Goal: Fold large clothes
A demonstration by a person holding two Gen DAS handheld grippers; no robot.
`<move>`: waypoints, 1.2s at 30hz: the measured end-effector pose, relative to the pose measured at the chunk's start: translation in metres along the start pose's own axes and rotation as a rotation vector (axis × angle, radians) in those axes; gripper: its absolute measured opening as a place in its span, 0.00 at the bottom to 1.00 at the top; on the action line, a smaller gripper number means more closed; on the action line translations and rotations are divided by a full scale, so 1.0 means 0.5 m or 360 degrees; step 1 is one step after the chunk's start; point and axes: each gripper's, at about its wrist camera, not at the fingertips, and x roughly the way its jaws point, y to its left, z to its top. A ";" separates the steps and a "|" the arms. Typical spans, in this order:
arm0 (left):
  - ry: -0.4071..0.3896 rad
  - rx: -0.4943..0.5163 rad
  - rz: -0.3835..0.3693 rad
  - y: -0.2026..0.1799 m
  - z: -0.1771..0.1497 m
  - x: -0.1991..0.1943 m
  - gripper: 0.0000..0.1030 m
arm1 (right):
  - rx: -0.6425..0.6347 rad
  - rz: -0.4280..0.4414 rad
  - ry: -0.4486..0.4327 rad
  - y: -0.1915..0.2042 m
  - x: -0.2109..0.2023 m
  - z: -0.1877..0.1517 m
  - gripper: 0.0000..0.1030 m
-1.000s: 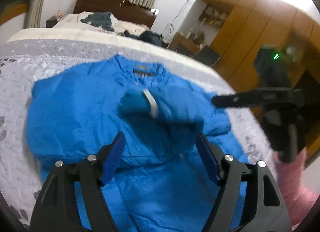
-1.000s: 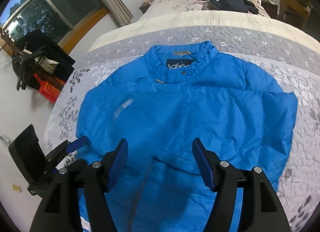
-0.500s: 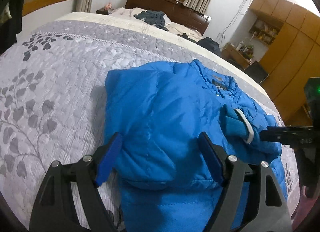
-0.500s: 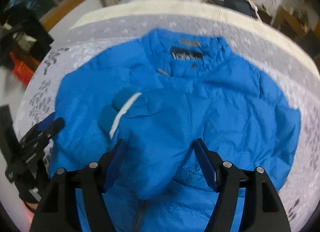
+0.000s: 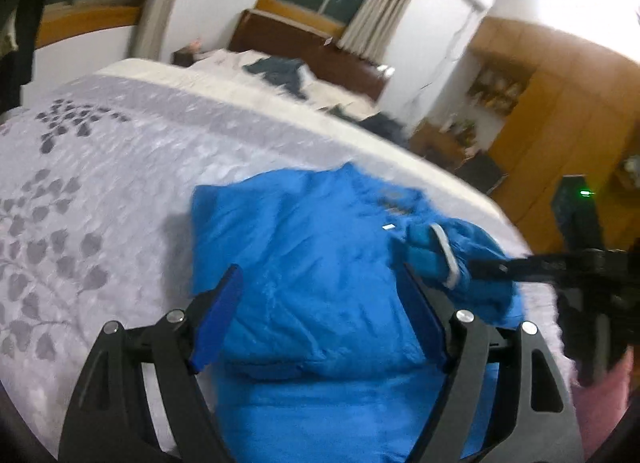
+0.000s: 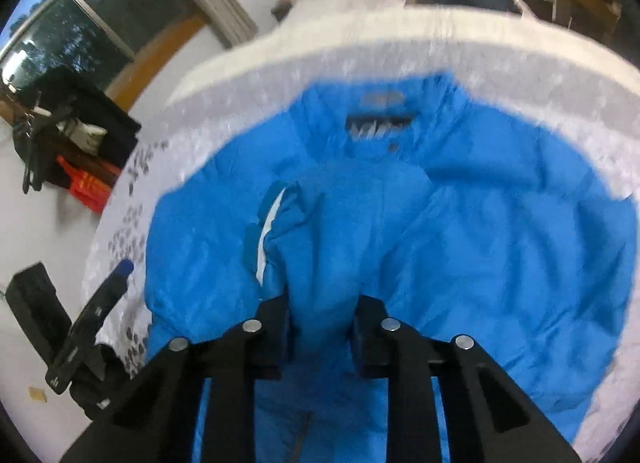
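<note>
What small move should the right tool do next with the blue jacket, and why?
Probably carry the sleeve further across the chest and lay it flat. The right tool is shut on the sleeve, which stands bunched above the blue jacket, cuff raised. The left tool is open, holding nothing.

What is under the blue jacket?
The jacket lies on a grey quilt with leaf prints. The quilt shows all around it; whatever lies right beneath the jacket is covered.
</note>
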 end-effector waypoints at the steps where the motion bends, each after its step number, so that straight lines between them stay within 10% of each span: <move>1: -0.0005 0.0003 -0.0037 -0.006 -0.001 -0.001 0.75 | 0.0002 -0.0016 -0.0029 -0.008 -0.010 0.003 0.22; 11: 0.0207 0.0050 0.0018 -0.009 -0.032 0.085 0.75 | 0.0125 -0.0091 0.0105 -0.099 0.041 -0.018 0.38; 18: 0.0143 0.0048 0.0009 -0.021 -0.021 0.049 0.75 | -0.0137 -0.0281 -0.0066 -0.004 -0.036 0.002 0.50; 28: 0.0186 0.0064 0.0077 -0.013 -0.030 0.076 0.78 | -0.0374 -0.0436 0.0090 0.063 0.073 0.006 0.63; 33: 0.0193 0.0034 0.0050 0.000 -0.030 0.079 0.79 | -0.0445 -0.0627 0.0095 0.055 0.115 -0.008 0.48; 36: 0.0197 0.0055 0.0068 -0.003 -0.034 0.084 0.80 | -0.0360 -0.0517 0.0071 0.029 0.091 -0.008 0.33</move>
